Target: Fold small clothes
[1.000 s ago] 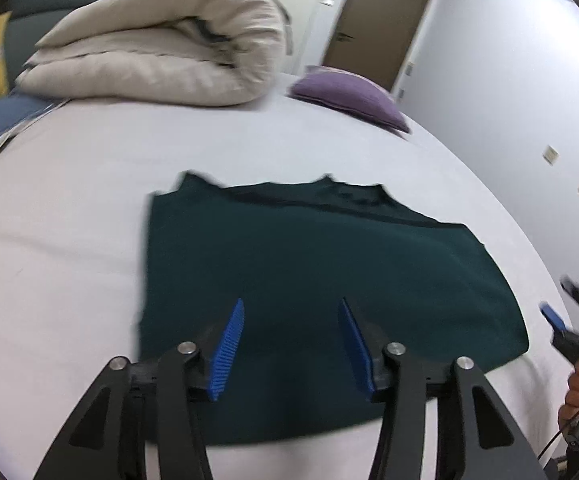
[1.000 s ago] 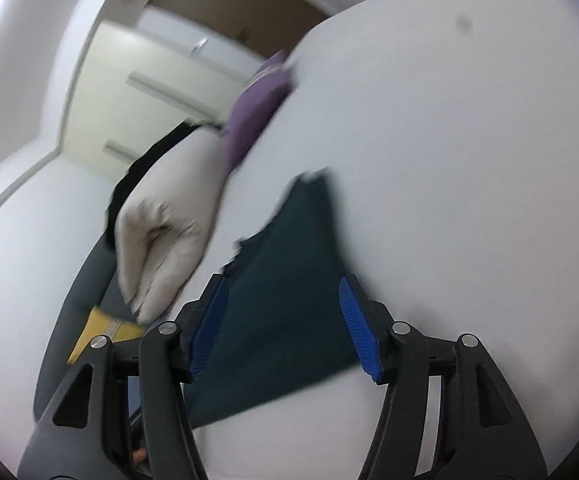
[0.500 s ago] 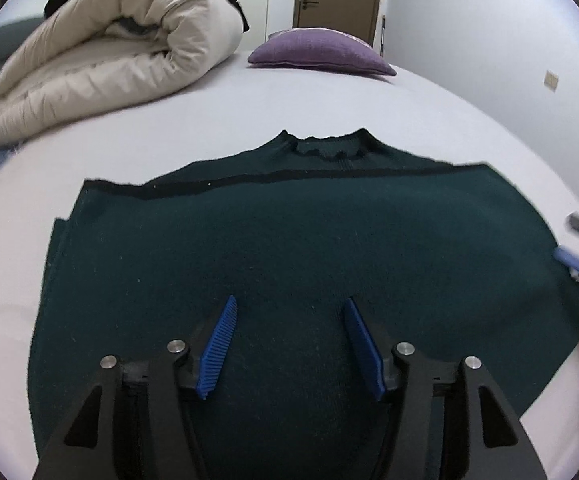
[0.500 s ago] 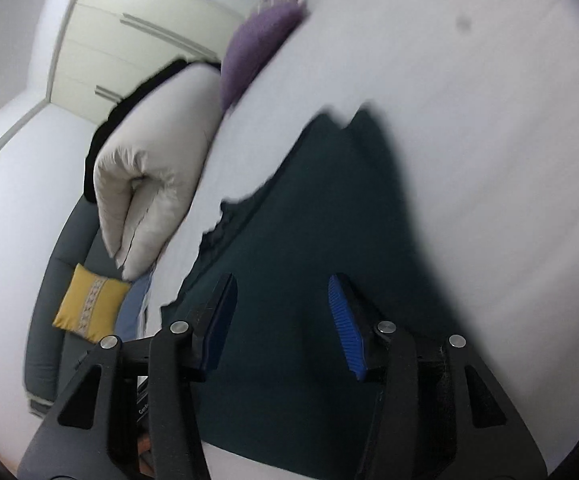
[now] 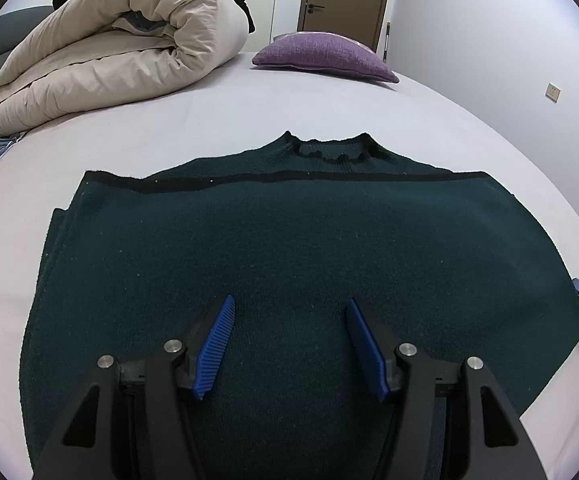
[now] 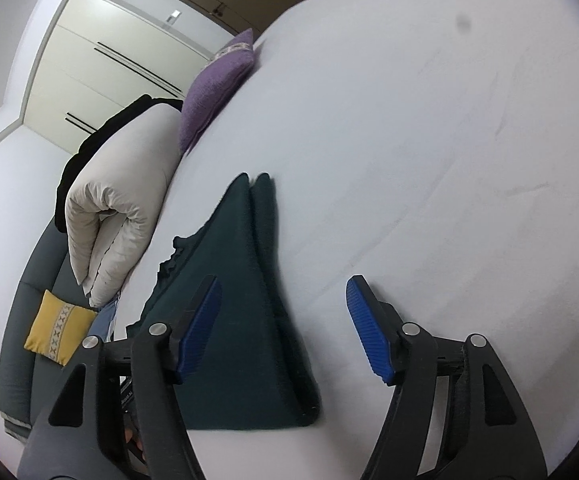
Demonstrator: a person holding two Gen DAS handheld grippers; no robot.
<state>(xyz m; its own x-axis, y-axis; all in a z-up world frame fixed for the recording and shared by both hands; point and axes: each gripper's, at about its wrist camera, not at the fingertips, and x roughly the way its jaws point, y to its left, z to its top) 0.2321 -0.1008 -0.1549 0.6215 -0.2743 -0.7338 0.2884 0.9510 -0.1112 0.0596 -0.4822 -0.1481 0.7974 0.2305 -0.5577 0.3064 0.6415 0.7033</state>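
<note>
A dark green sweater (image 5: 297,264) is lying flat on the white bed (image 5: 249,120), filling the middle and lower part of the left wrist frame. Its sleeves appear already tucked in — doubled layers are showing along the left edge and at the corner near the right gripper (image 6: 283,330). So I judge the first folds done and the body still waiting to be folded over. The collar is pointing toward the top of the frame, at the purple pillow (image 5: 323,56); the long axis is running left to right. The left gripper (image 5: 289,344) is hovering over the lower middle, fingers moderately apart with nothing pinched. The right gripper's jaws are opening, straddling the sweater's edge without pressing it.
</note>
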